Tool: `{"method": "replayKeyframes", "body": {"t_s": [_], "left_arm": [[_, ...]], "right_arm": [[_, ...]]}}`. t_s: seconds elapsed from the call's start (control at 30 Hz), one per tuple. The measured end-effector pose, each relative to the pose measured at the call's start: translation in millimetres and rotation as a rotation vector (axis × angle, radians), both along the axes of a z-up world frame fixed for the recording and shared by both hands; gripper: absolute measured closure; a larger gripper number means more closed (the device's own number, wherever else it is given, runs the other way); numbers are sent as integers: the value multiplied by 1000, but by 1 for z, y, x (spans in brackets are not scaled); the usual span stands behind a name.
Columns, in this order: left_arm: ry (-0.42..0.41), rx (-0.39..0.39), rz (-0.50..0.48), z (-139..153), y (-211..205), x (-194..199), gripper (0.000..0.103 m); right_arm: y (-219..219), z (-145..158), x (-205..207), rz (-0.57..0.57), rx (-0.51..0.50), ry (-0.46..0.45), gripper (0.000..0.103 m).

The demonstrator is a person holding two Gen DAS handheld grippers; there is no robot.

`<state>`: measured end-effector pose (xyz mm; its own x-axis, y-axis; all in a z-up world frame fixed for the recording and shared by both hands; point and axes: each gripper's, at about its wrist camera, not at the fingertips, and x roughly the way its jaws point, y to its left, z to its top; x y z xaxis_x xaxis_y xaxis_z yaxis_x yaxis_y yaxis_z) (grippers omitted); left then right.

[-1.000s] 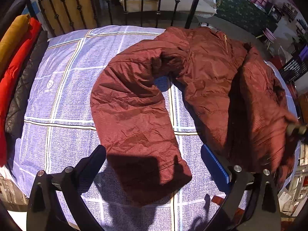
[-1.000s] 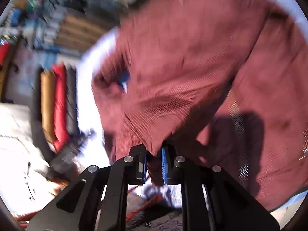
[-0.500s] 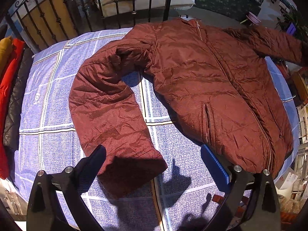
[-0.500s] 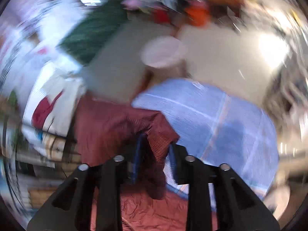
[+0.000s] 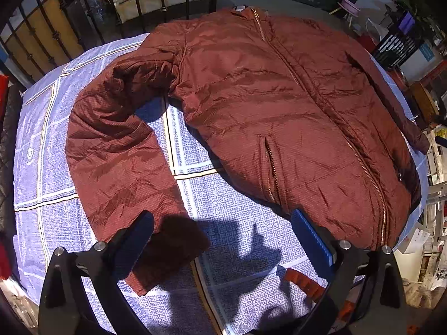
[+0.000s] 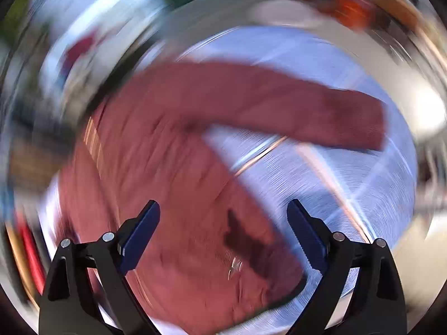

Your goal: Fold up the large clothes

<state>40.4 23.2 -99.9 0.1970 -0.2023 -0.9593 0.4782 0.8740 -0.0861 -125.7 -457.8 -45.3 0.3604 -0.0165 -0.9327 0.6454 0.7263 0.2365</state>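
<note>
A dark red zip jacket lies front up and spread flat on a blue patterned bed cover. Its left sleeve curves down toward me, with the cuff lying between the fingers of my open, empty left gripper. The right sleeve lies along the cover's right edge. In the blurred right wrist view the jacket lies below my right gripper, which is open and empty, with one sleeve stretched out to the right.
A black metal bed rail runs behind the cover. Red and dark cushions lie along the left. Furniture and clutter stand at the right, beyond the cover's edge.
My right gripper carried the right sleeve outward, unfolding it off the jacket body, then opened and let it go. The jacket now lies spread flat. The left gripper stayed open.
</note>
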Motion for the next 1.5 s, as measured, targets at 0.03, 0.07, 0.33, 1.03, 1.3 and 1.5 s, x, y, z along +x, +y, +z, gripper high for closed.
{"method": "replayKeyframes", "body": {"t_s": [0.03,0.07,0.33,1.03,1.3,1.5], "left_arm": [[-6,-1,1,1,-1,1,6],[-12,-2,4,2,-1,3,6],[-42,1,161,14,53,18,6],[-51,-70,327,26,122,1,6],[-48,-139,308,33,100,15,6],[-32,-78,49,-4,52,-6,6]], "right_arm": [[30,-3,10,122,-24,19,12],[62,-7,18,233,-41,32,12],[301,-74,58,966,-173,118,12],[123,-21,126,405,934,-269,93],[108,-60,115,304,537,-3,48],[86,-82,90,189,549,59,43]]}}
